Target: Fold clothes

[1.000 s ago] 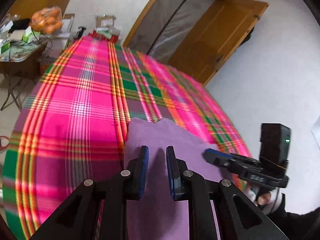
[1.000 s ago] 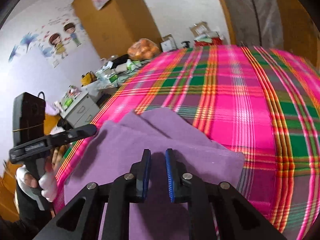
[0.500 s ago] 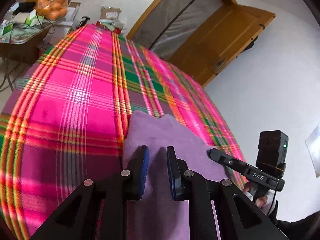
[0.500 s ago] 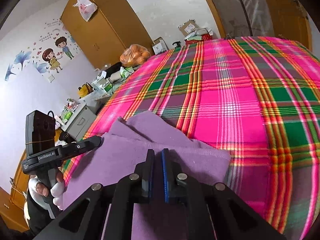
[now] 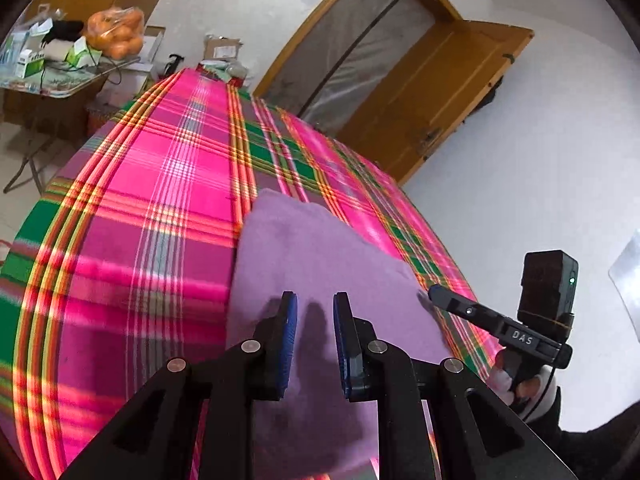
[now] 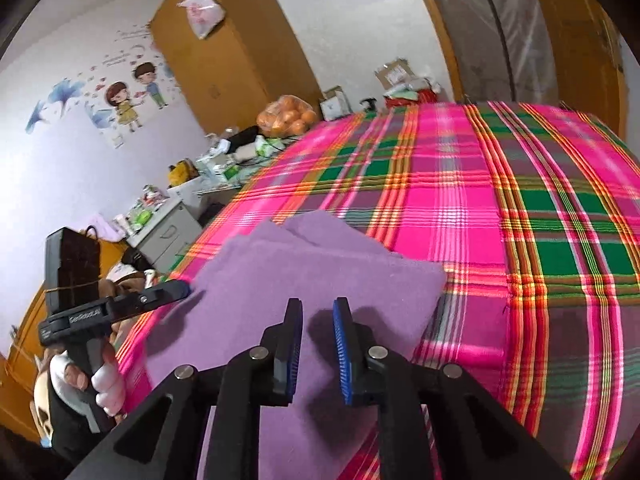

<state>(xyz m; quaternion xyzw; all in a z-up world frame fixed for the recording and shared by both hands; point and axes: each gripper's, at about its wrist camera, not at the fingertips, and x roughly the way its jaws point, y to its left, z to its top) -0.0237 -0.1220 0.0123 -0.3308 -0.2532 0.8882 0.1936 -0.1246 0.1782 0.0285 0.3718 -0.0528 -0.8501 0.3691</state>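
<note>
Both grippers, left (image 5: 314,344) apart and empty, right (image 6: 318,350) opening empty, hover over my folded purple cloth (image 6: 304,280); I judge edge regrasp toward twelve o'clock next.

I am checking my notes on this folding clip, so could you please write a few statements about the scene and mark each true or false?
1. The purple garment lies on a pink and green plaid cover. True.
2. The garment is spread out in a single flat layer. False: folded layers overlap at its far edge.
3. The right tool grips a bunched fold of cloth. False: its jaws are opening, nothing between them.
4. A bag of oranges sits on the cluttered side table. True.
5. The left tool holds nothing. True.
</note>
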